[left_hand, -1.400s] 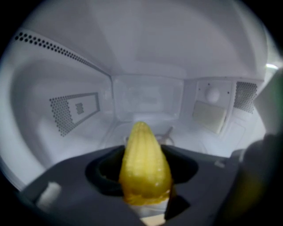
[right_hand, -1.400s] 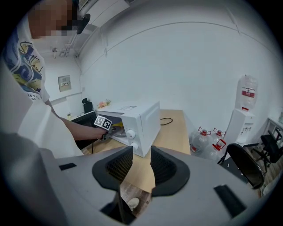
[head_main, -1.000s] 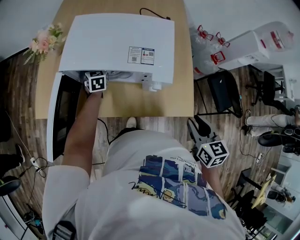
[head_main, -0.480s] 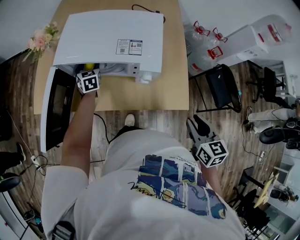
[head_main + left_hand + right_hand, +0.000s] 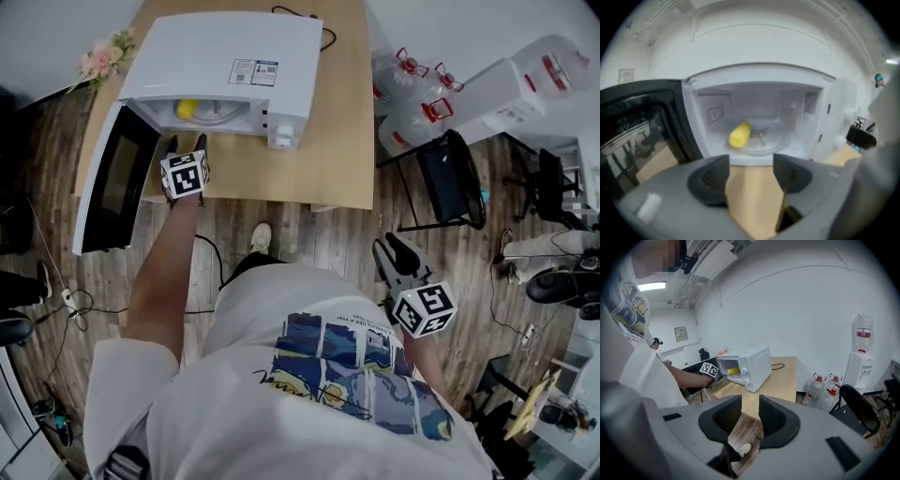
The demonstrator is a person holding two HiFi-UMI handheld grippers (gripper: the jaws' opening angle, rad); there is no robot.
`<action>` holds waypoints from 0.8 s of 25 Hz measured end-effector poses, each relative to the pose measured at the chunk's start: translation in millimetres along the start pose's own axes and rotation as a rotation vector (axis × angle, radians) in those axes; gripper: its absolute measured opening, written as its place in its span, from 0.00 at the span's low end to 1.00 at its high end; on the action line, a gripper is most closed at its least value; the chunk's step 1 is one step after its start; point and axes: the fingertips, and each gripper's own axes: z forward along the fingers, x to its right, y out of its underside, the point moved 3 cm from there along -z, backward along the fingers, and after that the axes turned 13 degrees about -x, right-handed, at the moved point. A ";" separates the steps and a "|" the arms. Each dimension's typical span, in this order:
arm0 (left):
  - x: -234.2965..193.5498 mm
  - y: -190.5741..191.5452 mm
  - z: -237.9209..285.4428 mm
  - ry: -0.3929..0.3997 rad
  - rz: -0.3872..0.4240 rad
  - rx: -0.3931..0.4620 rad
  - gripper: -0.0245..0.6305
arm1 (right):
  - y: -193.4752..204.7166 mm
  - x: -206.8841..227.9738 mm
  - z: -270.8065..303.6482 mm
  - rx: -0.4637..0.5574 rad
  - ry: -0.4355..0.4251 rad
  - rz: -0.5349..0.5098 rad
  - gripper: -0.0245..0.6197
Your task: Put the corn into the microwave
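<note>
The yellow corn [image 5: 187, 109] lies on the glass turntable inside the white microwave [image 5: 234, 56], left of its middle. It also shows in the left gripper view as the corn [image 5: 739, 134]. The microwave door [image 5: 112, 183] stands swung open to the left. My left gripper [image 5: 186, 141] hovers over the wooden table [image 5: 319, 159] just in front of the oven's opening, apart from the corn; its jaws are wide and closing slightly, with nothing between them. My right gripper [image 5: 389, 246] hangs low beside the person's body over the floor, its jaws closing on nothing.
Pink flowers [image 5: 105, 64] lie at the table's far left corner. Water bottles [image 5: 412, 84], a water dispenser [image 5: 534, 80] and a black chair [image 5: 450, 178] stand to the right of the table. A cable runs behind the microwave.
My left gripper has drawn back out of the microwave's mouth toward the person, leaving the corn on the turntable. The right gripper has stayed low at the person's side.
</note>
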 end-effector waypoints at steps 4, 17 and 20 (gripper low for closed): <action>25.5 34.3 -31.0 0.024 -0.013 -0.021 0.46 | 21.7 2.7 -19.2 0.013 -0.026 -0.011 0.18; 149.9 139.1 -149.9 0.242 0.004 -0.090 0.15 | 93.7 -10.6 -71.9 0.050 -0.146 -0.044 0.08; 180.9 157.1 -177.2 0.319 0.024 -0.095 0.09 | 106.4 -15.7 -79.7 0.059 -0.167 -0.048 0.07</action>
